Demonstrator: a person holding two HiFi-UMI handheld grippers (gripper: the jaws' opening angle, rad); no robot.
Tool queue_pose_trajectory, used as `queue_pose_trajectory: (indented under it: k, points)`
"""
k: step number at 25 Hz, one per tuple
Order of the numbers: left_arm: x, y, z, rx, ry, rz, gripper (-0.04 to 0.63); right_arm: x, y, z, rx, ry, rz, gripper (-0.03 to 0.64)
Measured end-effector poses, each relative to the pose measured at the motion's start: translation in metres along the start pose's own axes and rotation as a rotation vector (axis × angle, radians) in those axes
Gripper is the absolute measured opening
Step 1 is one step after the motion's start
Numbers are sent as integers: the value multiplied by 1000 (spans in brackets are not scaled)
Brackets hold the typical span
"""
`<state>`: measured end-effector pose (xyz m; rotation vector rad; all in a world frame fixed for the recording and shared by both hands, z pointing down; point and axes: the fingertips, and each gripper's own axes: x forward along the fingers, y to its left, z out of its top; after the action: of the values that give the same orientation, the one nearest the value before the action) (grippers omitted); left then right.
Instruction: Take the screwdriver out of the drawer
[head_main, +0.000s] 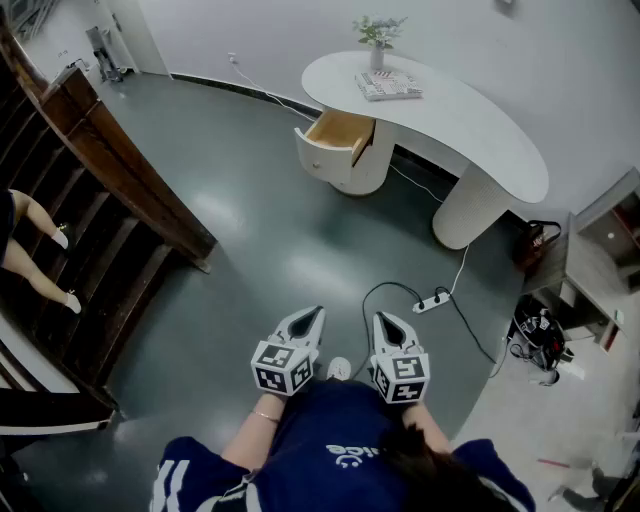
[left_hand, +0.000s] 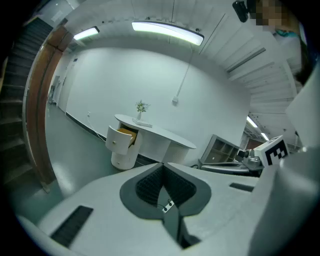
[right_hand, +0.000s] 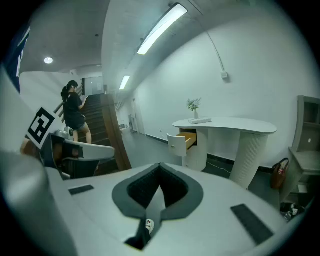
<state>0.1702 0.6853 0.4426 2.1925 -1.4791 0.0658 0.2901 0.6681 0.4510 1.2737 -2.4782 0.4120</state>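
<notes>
Two tongs are showing in the head view, held low just ahead of the person's torso. The left gripper (head_main: 313, 316) and right gripper (head_main: 384, 320) are sitting side by side, each with its jaws lying together and nothing between them. The white desk (head_main: 470, 120) is standing well apart from them across the grey floor (head_main: 250, 230). Its drawer (head_main: 338, 134) is hanging pulled out, with the wooden inside facing up. The screwdriver is not showing. Going by the task it is lying in that drawer, but the inside is too small to read. A power strip (head_main: 432, 301) is lying on the floor between the person and the desk's right pedestal.

Left gripper view: the pads are meeting at the tip, empty. The drawer is sitting far beyond, left of the jaw line.

Right gripper view: the jaws are pressing together, empty. The drawer is sitting ahead, slightly right of centre. Another person (right_hand: 75, 112) is standing on the stairs (right_hand: 107, 130) at left.

Step in hand, as I am judging it: the approach.
- Walking in left of the power strip and its cable.
- Stopping where the head view is looking straight down into the drawer.
- Finding the screwdriver's handle first, then opening one gripper only.
- Coming in from above, clear of the drawer front.
</notes>
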Motion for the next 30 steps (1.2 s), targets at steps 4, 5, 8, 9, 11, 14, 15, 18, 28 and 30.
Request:
queue_pose_trajectory:
  k: [4, 5, 8, 9, 11, 14, 15, 18, 28, 30]
  points:
    - [-1, 6, -4, 27, 37, 17, 3, 5, 4, 1, -5, 11, -7, 6]
    - [-1, 10, -3, 18, 38, 15, 3, 8, 5, 3, -5, 9, -8, 6]
    - [5, 23, 1, -10, 33, 0, 3, 21, 4, 11, -6, -3, -20, 6]
    - [8, 27, 2, -9, 33, -5, 3, 25, 3, 13, -5, -6, -26, 6]
    - [14, 36, 7, -4, 29, -22, 3, 34, 0, 15, 2, -3, -40, 6]
    - [25, 52, 22, -3, 4, -54, 3, 52, 0, 21, 8, 7, -63, 7]
    - [30, 59, 28, 2, -3, -61, 3, 59, 0, 25, 5, 8, -70, 6]
    - [47, 84, 47, 18, -5, -99, 3, 86, 3, 42, -3, 7, -99, 6]
    - [104, 175, 121, 139, 20, -170, 3, 187, 12, 99, 27, -5, -166, 8]
    - [112, 195, 134, 138, 31, -152, 3, 205, 15, 110, 23, -1, -174, 7]
